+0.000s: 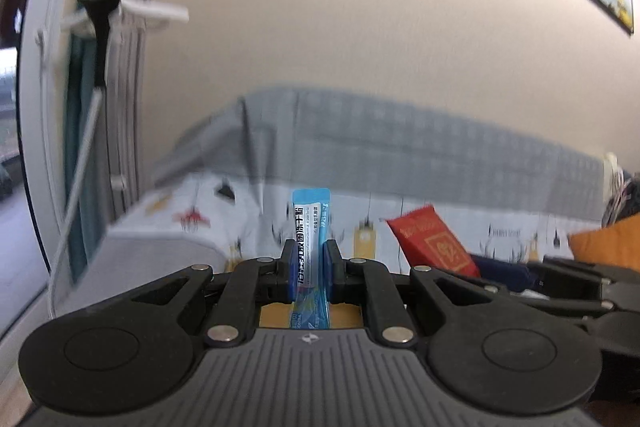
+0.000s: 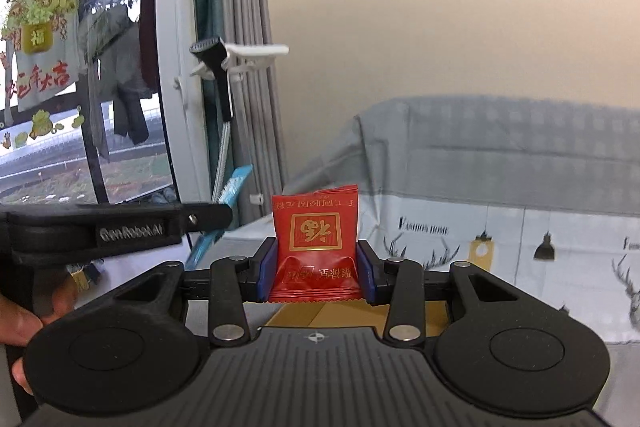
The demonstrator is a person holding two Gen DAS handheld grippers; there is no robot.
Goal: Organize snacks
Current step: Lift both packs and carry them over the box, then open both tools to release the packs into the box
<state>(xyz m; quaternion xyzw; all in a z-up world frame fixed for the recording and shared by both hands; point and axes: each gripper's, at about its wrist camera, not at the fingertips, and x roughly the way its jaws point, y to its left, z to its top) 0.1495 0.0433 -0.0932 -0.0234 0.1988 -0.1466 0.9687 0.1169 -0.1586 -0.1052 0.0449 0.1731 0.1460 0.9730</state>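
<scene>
Both snacks held up in the air, one in each of my grippers.

My left gripper (image 1: 309,259) is pinched almost shut on the blue stick sachet (image 1: 311,227), upright at centre frame; my right gripper (image 2: 316,271) stands partly open, its pads pressing the sides of the red snack packet (image 2: 315,227), centre of its view. Both hang over the patterned bedsheet (image 2: 500,239). My worry: the red packet's film is bowing between the pads and could slide out if I swing. The thin sachet could twist in its narrow pinch.
</scene>
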